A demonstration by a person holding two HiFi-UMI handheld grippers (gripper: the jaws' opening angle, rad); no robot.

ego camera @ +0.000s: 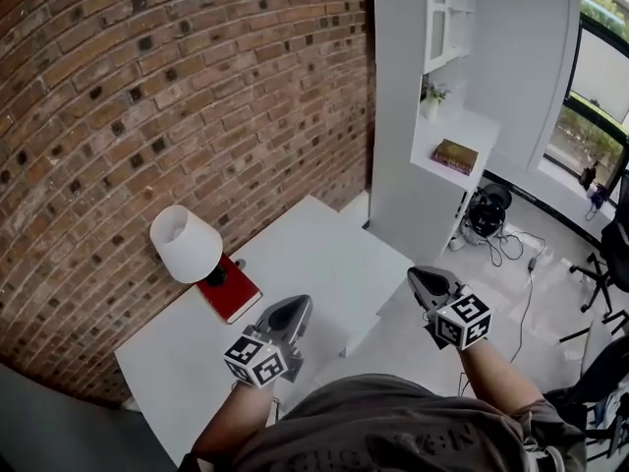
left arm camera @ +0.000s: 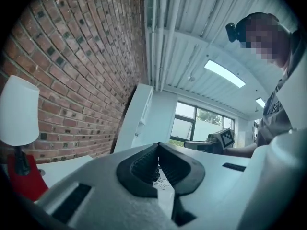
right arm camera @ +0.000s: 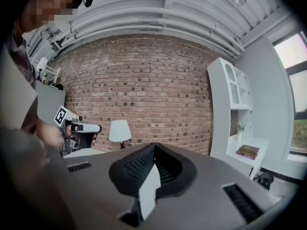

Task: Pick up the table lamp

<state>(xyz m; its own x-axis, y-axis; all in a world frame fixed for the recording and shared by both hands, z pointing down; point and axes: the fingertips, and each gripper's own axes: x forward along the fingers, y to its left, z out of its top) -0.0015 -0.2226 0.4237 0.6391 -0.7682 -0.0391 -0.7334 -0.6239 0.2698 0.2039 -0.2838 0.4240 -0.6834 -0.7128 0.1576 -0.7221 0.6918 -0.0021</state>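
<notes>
The table lamp [ego camera: 185,244] has a white shade and a dark stem, and stands on a red book [ego camera: 228,288] near the brick wall on the white table [ego camera: 324,254]. My left gripper [ego camera: 293,310] hovers over the table's near side, right of the lamp and apart from it, shut and empty. My right gripper [ego camera: 423,283] is past the table's right edge, also shut and empty. The left gripper view has the lamp [left arm camera: 19,111] at far left beyond its closed jaws [left arm camera: 158,159]. In the right gripper view the lamp [right arm camera: 120,131] is far ahead of the gripper [right arm camera: 154,148].
A brick wall [ego camera: 147,96] backs the table. A white shelf unit [ego camera: 457,141] to the right holds a book [ego camera: 455,155] and a small plant [ego camera: 432,94]. Cables [ego camera: 511,249] and an office chair [ego camera: 604,264] are on the floor at right.
</notes>
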